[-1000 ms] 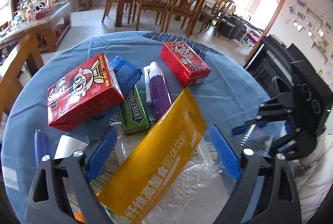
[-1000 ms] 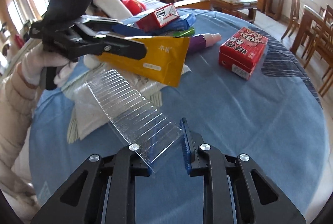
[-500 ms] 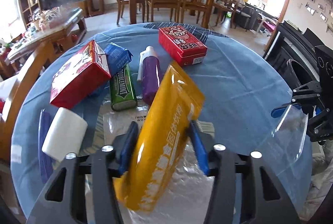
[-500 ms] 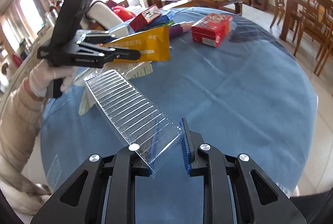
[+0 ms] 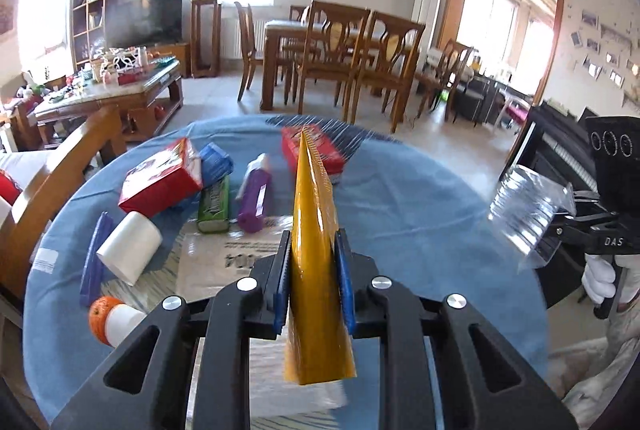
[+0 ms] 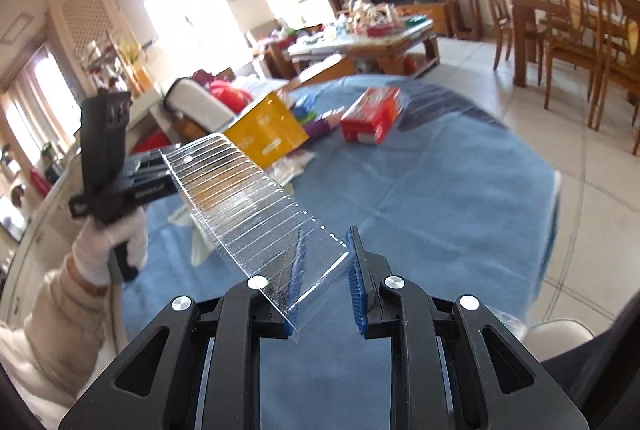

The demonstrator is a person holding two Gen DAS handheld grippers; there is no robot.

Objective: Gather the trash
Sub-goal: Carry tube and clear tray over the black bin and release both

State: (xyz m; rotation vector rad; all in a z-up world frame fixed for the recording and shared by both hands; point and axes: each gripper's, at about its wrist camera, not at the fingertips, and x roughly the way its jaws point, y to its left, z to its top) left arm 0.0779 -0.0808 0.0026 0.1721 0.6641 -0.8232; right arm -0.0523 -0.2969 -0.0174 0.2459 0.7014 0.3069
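Note:
My left gripper (image 5: 313,280) is shut on a yellow snack pouch (image 5: 314,250) and holds it on edge above the blue round table (image 5: 420,214). The pouch also shows in the right wrist view (image 6: 266,130). My right gripper (image 6: 325,284) is shut on a clear ribbed plastic tray (image 6: 248,206), held up over the table's near side. That tray shows at the right of the left wrist view (image 5: 528,214). A clear plastic bag (image 5: 224,258) lies flat on the table under the left gripper.
On the table lie two red boxes (image 5: 160,182) (image 5: 316,150), a blue packet (image 5: 216,160), green gum (image 5: 214,204), a purple tube (image 5: 254,196), a white roll (image 5: 128,250), a blue stick (image 5: 94,258) and an orange-capped bottle (image 5: 112,320). Chairs and a piano stand beyond.
My left gripper closed on the yellow pouch and lifted it, turning it on edge. My right gripper rose and pulled back with the clear tray.

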